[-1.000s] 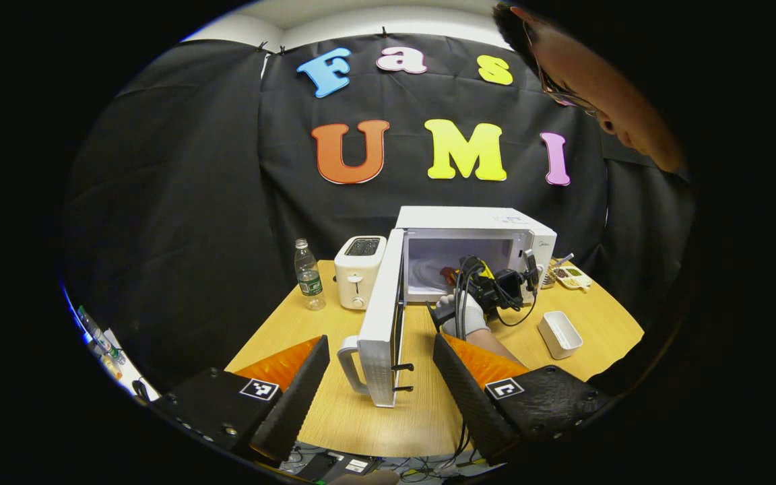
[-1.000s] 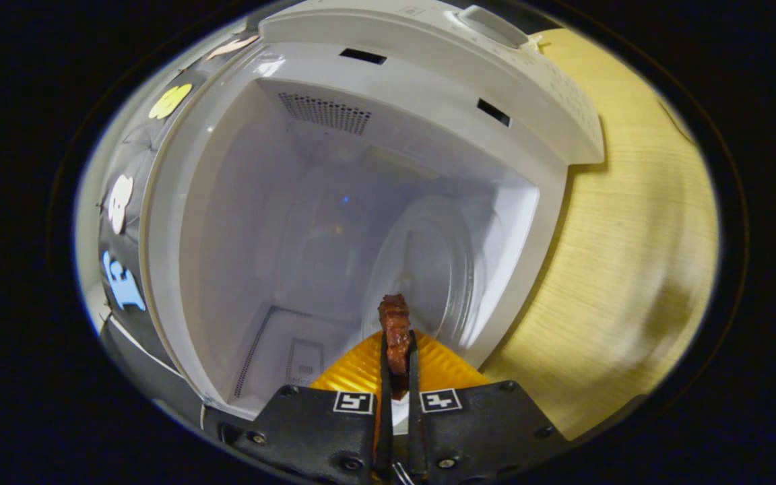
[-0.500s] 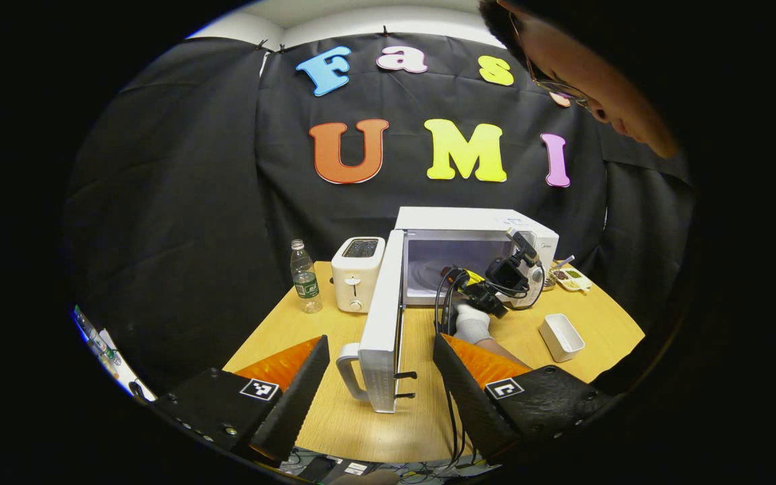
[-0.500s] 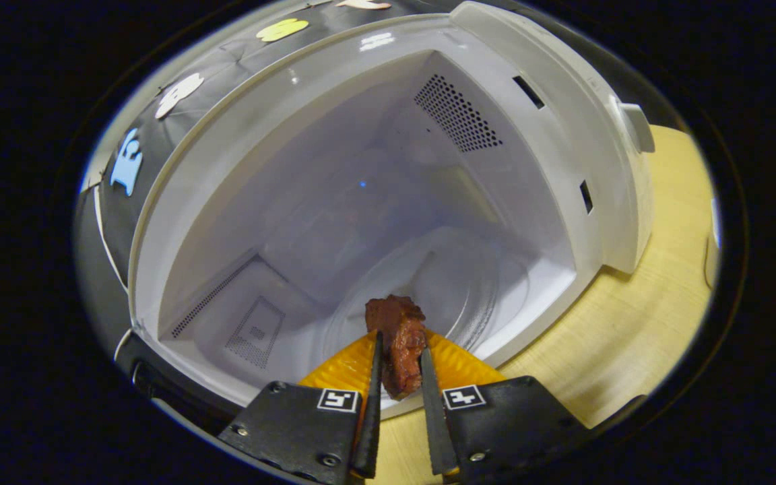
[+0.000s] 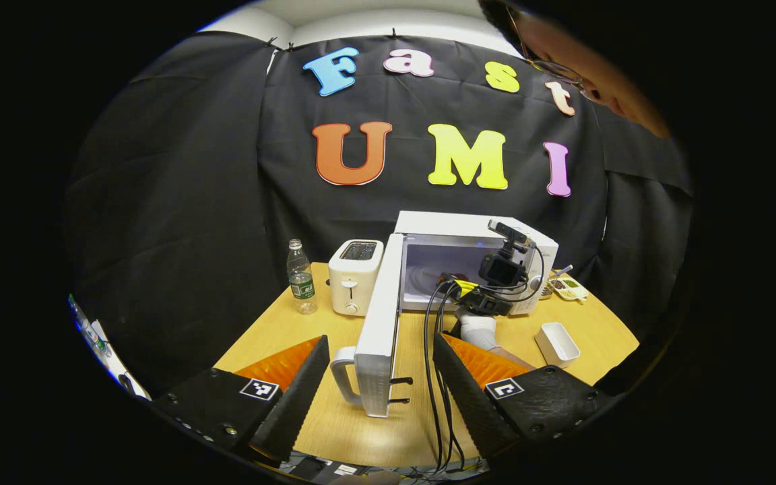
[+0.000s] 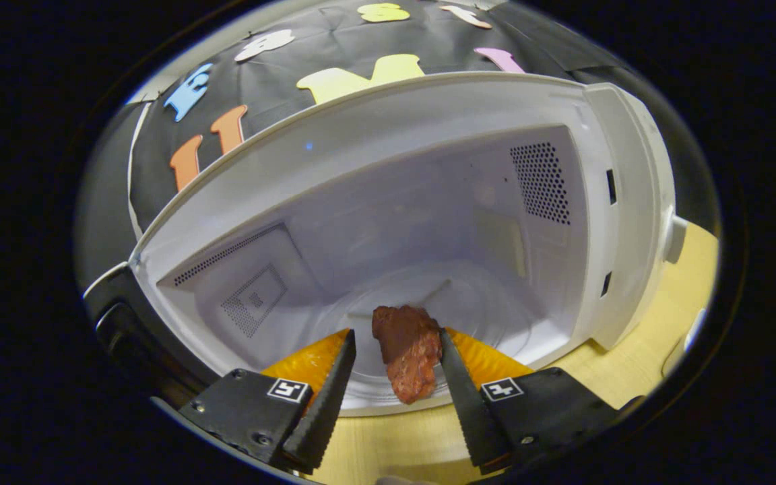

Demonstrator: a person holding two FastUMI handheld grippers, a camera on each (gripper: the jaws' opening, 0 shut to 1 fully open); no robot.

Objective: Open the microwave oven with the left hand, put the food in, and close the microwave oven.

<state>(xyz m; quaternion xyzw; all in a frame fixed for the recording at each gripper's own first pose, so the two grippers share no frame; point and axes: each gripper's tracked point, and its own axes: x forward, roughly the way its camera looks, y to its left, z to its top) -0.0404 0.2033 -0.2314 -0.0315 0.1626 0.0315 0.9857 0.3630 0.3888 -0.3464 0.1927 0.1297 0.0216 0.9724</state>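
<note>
Right gripper (image 6: 395, 391): fingers, half a second ago clamped on the food (image 6: 409, 357), now spread; the food lies against the right finger only, at the microwave (image 6: 388, 202) cavity mouth over the turntable (image 6: 489, 310), whether it rests there cannot be told. Left gripper (image 5: 380, 387): fingers open, empty, held back from the bench (image 5: 374, 431) edge behind the door (image 5: 378, 323), which stands wide open edge-on. Cavity floor partly hidden by the food and fingers; toaster (image 5: 354, 286) and bottle (image 5: 300, 277) stand left of the door, a tray (image 5: 558, 343) right.

tray contents (image 5: 566, 288) behind microwave (image 5: 469, 225), perhaps food
</note>
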